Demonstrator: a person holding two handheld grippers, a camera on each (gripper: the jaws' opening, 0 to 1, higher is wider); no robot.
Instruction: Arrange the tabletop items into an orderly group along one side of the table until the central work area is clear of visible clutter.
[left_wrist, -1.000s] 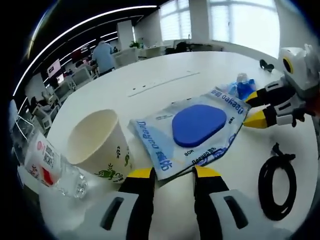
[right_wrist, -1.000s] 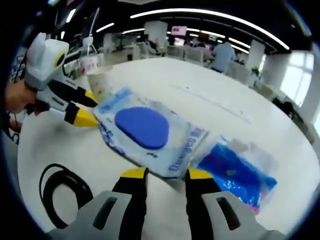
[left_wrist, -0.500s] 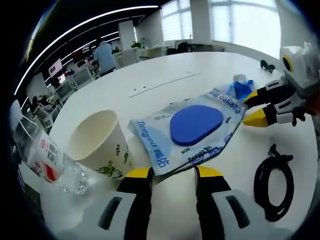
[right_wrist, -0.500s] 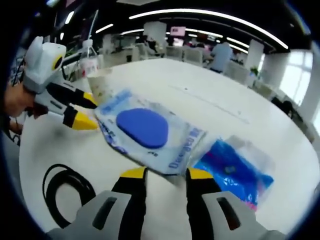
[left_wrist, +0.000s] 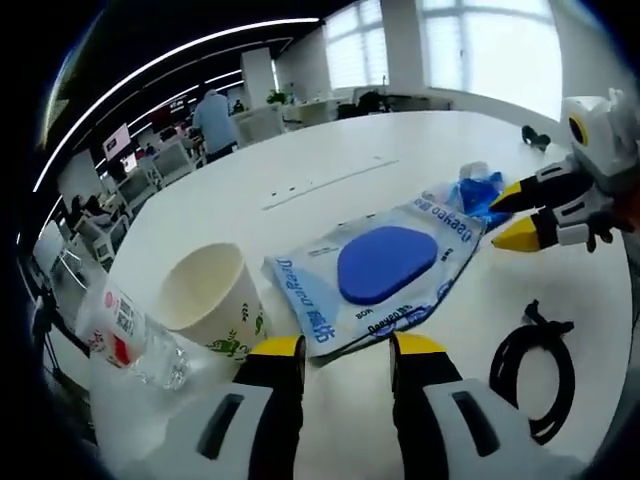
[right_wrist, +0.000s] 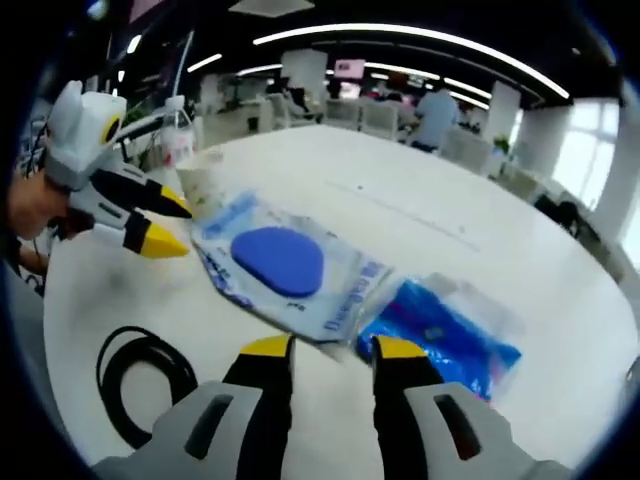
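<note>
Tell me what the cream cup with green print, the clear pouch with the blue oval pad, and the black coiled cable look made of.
Cream cup with green print: likely paper, matte wall, thin rolled rim. Clear pouch with blue oval pad: thin glossy plastic film, wrinkled, with glare and printed blue lettering; the pad inside looks like matte foam or rubber, unclear which. Black coiled cable: flexible rubber or plastic jacket with a slight sheen.

White cup (left_wrist: 210, 300) with green leaf print, black cable (left_wrist: 527, 372).

The black cable coil (left_wrist: 530, 375) is cut by the left gripper view's right edge; the blue packet (left_wrist: 478, 190) hides partly behind the pouch (left_wrist: 375, 268).
</note>
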